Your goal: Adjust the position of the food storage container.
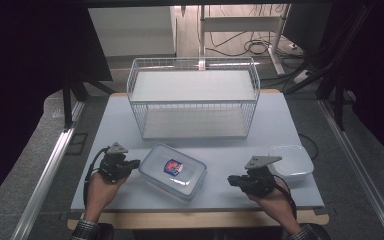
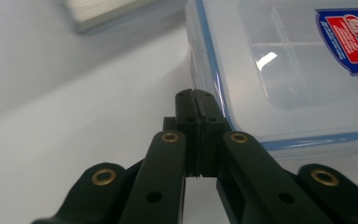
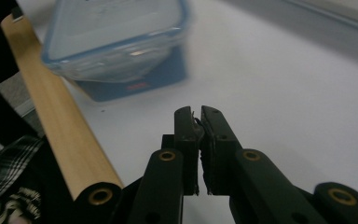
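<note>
A clear plastic box (image 1: 173,171) with a blue-edged lid and a red and blue sticker lies flat on the white table (image 1: 280,125), near the front edge. It sits between the two hands, but not in the middle. The left tongs (image 1: 132,163) are right beside the box's left corner, so close that in the left gripper view their tips (image 2: 195,94) look like they almost touch the lid's blue edge; I cannot tell if they really touch. The right tongs (image 1: 231,180) are farther away, with bare table between them and the box. So the left hand is the nearer one. The box is turned a bit, with its long side running from back left to front right. Both tongs are closed and hold nothing. The left pair is pressed tight together, and the right pair (image 3: 197,112) shows just a thin crack. Behind the box stands a white wire basket (image 1: 194,97), and a small white tub (image 1: 291,161) sits beside the right hand.
</note>
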